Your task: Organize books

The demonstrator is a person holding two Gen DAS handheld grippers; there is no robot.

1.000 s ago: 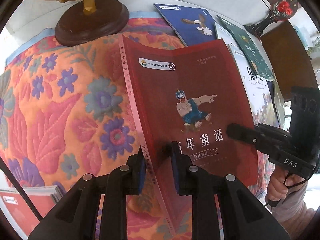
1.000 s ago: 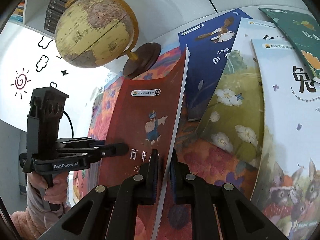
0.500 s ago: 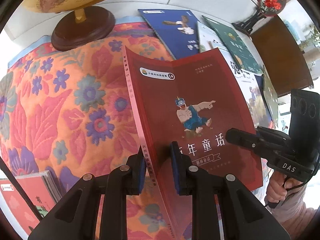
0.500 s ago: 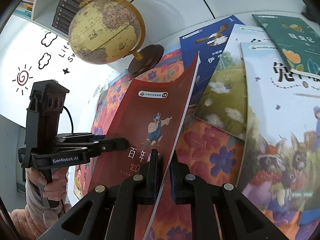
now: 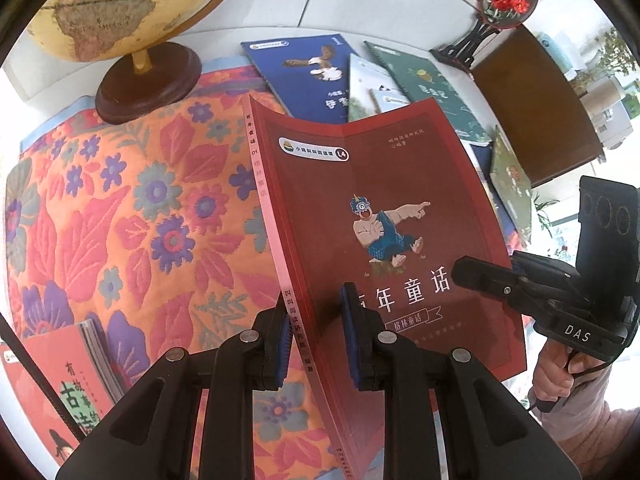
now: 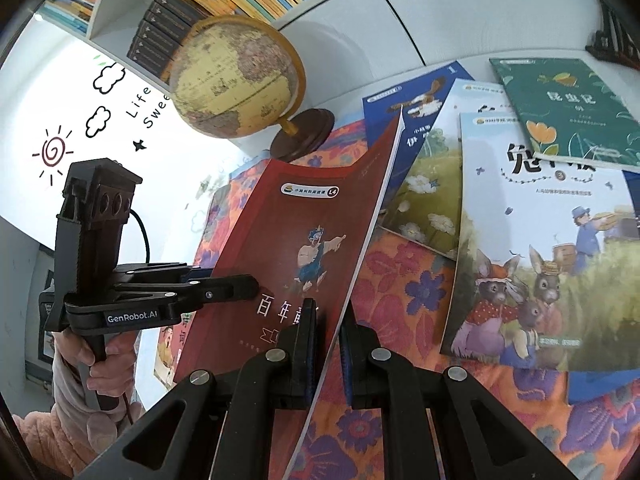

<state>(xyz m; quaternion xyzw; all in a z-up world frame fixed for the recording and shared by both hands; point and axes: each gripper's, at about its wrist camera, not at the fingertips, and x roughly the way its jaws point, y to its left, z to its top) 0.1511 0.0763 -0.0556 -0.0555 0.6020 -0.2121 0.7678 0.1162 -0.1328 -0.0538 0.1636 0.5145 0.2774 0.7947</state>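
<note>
Left wrist view: left gripper [image 5: 314, 340] is clamped on the red book [image 5: 384, 216] at its spine edge, jaws narrow, pads pressing both sides. Book hangs clear of the floral cloth [image 5: 132, 216], in front of the globe [image 5: 148, 76], cover facing up and bowed in the middle. Right gripper [image 5: 464, 276] bites the book's opposite edge. A red stack [image 5: 68, 384] lies on the cloth on the near side from the globe, cut off by the frame.

Right wrist view: right gripper [image 6: 329, 344] is closed thin on the book's page edge [image 6: 288, 248]; left gripper [image 6: 240, 286] holds the spine side. The other books, blue [image 6: 400, 112], white [image 6: 540, 248] and green [image 6: 572, 112], lie fanned and overlapping on the far side of the red book from the globe [image 6: 236, 76].

Step, my read: two-handed carry of the red book, mid-transfer. Likely target is the red stack. Next move needs both hands to travel together so the cover doesn't buckle further, then lower square onto the pile.

Unclear: book's near corner is hidden behind the fingers; the stack's full extent is out of frame; how many books sit under the white one, can't tell.
</note>
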